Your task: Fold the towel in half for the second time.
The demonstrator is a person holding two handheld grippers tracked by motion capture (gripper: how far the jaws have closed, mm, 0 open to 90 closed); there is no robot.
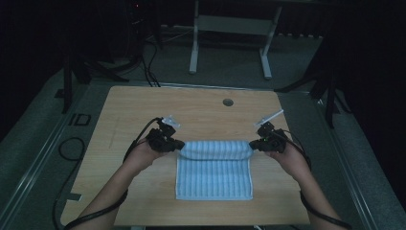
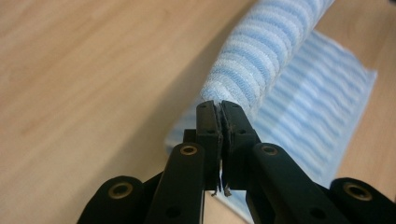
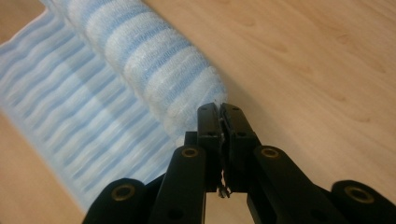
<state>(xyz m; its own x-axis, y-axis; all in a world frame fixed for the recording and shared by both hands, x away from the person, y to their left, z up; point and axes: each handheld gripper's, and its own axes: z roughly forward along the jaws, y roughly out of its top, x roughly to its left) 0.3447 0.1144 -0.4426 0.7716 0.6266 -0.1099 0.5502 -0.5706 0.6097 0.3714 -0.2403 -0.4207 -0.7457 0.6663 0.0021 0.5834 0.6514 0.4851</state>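
Note:
A blue and white striped towel (image 1: pixel 214 176) lies on the wooden table (image 1: pixel 143 110), its far edge lifted and curled over into a fold (image 1: pixel 215 149). My left gripper (image 1: pixel 180 143) is shut on the fold's left corner; in the left gripper view the jaws (image 2: pixel 218 106) pinch the cloth of the towel (image 2: pixel 261 60). At the fold's right corner my right gripper (image 1: pixel 251 145) is shut too, its jaws (image 3: pixel 218 109) clamped on the towel's edge (image 3: pixel 154 60). Both corners hang a little above the tabletop.
A round cable hole (image 1: pixel 228 102) sits near the table's far edge. Cables trail from both grippers over the table's sides. A white desk frame (image 1: pixel 230 38) stands on the floor beyond the table.

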